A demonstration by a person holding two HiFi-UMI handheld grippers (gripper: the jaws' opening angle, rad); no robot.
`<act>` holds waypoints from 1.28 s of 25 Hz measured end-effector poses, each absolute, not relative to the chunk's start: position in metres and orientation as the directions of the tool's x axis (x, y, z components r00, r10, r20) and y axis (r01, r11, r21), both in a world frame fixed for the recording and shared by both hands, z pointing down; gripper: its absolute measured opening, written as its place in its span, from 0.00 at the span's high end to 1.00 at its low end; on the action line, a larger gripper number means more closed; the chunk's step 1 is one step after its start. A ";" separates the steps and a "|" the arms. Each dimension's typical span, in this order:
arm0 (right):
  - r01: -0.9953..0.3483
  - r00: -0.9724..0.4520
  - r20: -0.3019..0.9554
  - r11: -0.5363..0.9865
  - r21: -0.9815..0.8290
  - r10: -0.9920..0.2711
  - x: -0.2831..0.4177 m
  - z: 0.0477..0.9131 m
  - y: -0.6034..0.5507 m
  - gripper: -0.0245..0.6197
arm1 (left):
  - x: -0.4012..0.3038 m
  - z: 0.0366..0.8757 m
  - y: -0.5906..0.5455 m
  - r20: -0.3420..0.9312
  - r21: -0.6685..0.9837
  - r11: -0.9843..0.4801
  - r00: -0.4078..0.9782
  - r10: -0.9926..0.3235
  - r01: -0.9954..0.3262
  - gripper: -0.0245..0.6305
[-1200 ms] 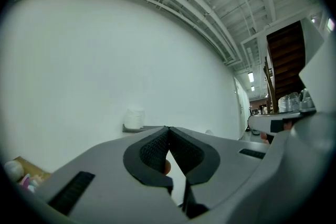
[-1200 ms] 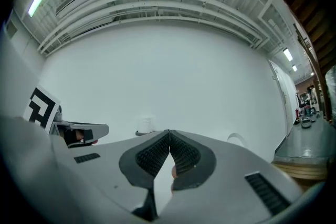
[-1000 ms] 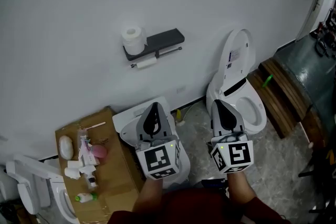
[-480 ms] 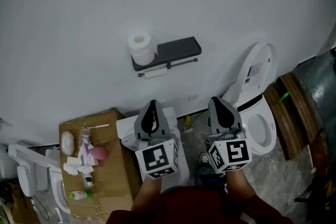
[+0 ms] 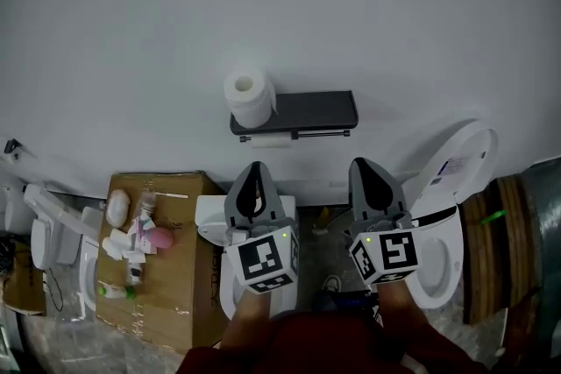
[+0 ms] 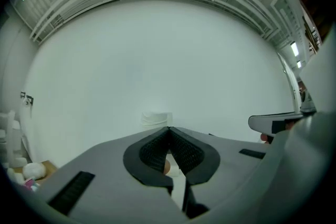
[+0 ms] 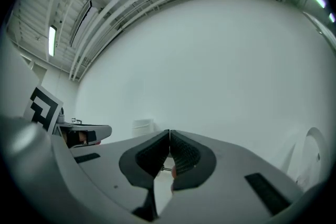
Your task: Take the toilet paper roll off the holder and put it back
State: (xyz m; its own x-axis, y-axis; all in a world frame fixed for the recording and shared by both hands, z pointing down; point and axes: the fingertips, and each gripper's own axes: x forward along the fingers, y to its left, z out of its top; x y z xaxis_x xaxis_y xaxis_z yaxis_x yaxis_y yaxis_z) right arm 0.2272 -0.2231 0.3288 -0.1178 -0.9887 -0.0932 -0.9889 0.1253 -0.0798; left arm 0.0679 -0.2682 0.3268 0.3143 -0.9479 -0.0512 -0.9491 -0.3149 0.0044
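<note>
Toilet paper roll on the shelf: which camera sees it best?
The head view: the whole roll stands on the dark shelf. Both gripper views show just a small pale bit beyond their jaws.

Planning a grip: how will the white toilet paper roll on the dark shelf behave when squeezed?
The white toilet paper roll is probably soft and light; squeezing may dent it. Upright on the dark shelf, it could topple.

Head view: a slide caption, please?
Left gripper and right gripper, both shut, face the toilet paper roll atop its holder.
</note>
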 end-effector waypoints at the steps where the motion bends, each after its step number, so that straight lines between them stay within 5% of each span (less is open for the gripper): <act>1: -0.987 -0.127 -0.096 0.135 -0.082 -0.987 0.232 0.329 -0.226 0.93 | 0.071 0.326 -0.271 -0.051 0.002 -0.303 0.302 -0.952 -0.953 0.94; 21: -0.971 -0.214 -0.086 0.221 -0.088 -0.973 0.217 0.331 -0.281 0.93 | 0.065 0.336 -0.321 -0.026 -0.022 -0.245 0.246 -0.969 -0.969 0.93; 26: -0.973 -0.205 -0.086 0.213 -0.095 -0.975 0.214 0.333 -0.290 0.93 | 0.073 0.341 -0.335 0.003 -0.033 -0.290 0.290 -0.957 -0.957 0.74; 32: -0.973 -0.202 -0.081 0.210 -0.101 -0.976 0.216 0.335 -0.297 0.93 | 0.076 0.340 -0.358 0.016 -0.059 -0.276 0.275 -0.961 -0.959 0.37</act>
State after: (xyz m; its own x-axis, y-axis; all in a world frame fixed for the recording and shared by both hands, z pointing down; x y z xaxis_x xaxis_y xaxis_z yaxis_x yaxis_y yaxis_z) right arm 0.2158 -0.2968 0.3348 -0.2019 -0.9760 -0.0815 -0.9726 0.2097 -0.1008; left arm 0.0765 -0.3583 0.3399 0.2754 -0.9612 0.0159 -0.9594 -0.2759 -0.0585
